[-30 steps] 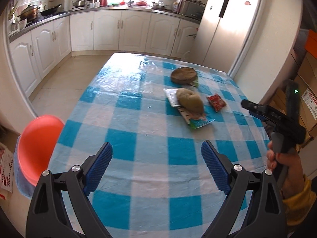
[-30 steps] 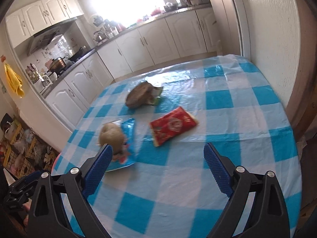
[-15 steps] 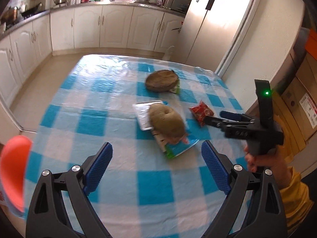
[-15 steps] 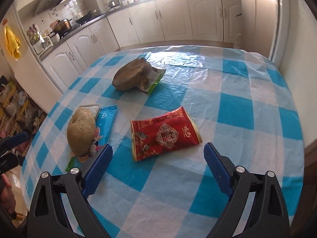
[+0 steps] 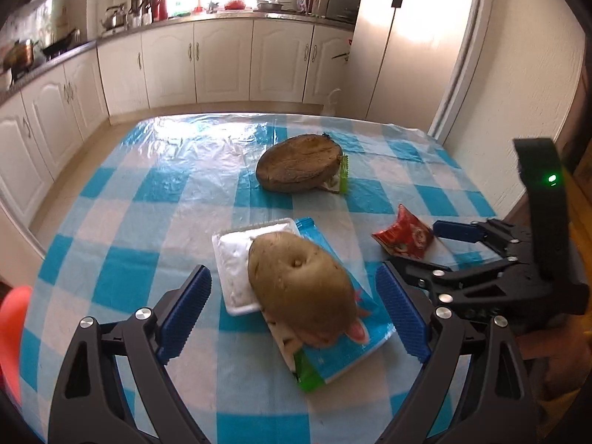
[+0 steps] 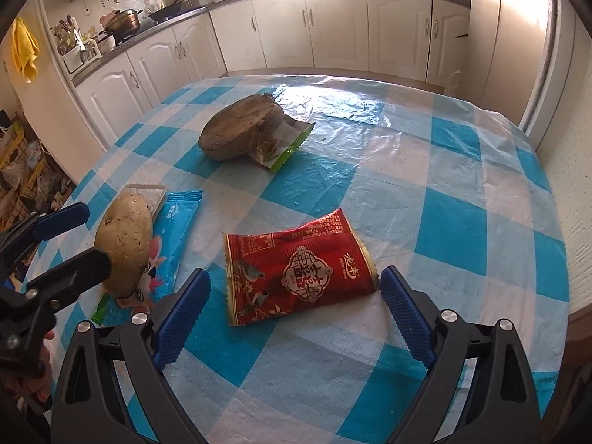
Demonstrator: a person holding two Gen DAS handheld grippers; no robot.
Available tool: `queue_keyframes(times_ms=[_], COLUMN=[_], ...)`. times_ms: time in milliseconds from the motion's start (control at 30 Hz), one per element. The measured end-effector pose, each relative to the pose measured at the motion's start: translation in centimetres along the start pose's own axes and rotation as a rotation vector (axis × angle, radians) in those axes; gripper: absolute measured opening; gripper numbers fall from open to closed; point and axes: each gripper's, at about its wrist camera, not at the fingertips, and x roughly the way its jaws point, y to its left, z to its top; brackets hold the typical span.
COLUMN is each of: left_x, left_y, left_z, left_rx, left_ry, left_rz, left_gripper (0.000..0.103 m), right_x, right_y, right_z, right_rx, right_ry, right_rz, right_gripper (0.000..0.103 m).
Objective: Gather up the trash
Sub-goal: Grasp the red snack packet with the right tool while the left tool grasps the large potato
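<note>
A red snack wrapper [image 6: 296, 272] lies flat on the checked table; my right gripper [image 6: 294, 316] is open, its fingers on either side of the wrapper's near edge. It also shows in the left wrist view [image 5: 403, 238]. A blue wrapper [image 5: 344, 347] and a white foil pack [image 5: 236, 262] lie under a potato [image 5: 299, 288]. My left gripper [image 5: 294, 318] is open around the potato's near end. A green wrapper [image 6: 285, 144] lies partly under a brown half root [image 6: 236, 131].
The blue-and-white checked tablecloth [image 6: 425, 170] covers an oval table. White kitchen cabinets [image 5: 222, 63] and a fridge [image 5: 418, 48] stand beyond it. An orange stool [image 5: 13, 333] is at the table's left edge. A wall [image 6: 569, 148] runs along the right.
Both grippers have moved forward and lower over the table. The left has closed in on the potato and wrappers, the right on the red wrapper. Both stay open.
</note>
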Motion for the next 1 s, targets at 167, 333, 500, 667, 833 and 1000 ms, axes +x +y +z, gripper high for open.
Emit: queue_keyframes(times_ms=[167, 333, 500, 667, 833, 1000], left_x=[0.9, 0.9, 0.8, 0.5, -0.1, -0.6], left_y=[-0.2, -0.7, -0.5, -0.1, 0.7, 1.4], left_z=[-0.2, -0.4, -0.5, -0.7, -0.8, -0.9], left_rx=[0.027, 0.05, 0.019, -0.008, -0.042, -0.07], left_ry=[-0.002, -0.022, -0.024, -0.024, -0.034, -0.033], left_rz=[0.024, 0.016, 0.003, -0.011, -0.034, -0.061], left_gripper=[0.076, 0.065, 0.064, 0.064, 0.057, 0.053], right_x=[0.3, 0.6, 0.5, 0.3, -0.2, -0.6], right_y=[0.6, 1.1, 0.8, 0.8, 0.5, 0.6], right_z=[0.1, 0.0, 0.0, -0.2, -0.6, -0.9], right_rx=[-0.041, -0.086, -0.078, -0.073, -0.049, -0.029], right_ry=[0.007, 0.001, -0.007, -0.017, -0.029, -0.034], right_rz=[-0.027, -0.09, -0.096, -0.1, -0.103, -0.1], right_gripper=[0.092, 0.08, 0.073, 0.069, 0.056, 0.055])
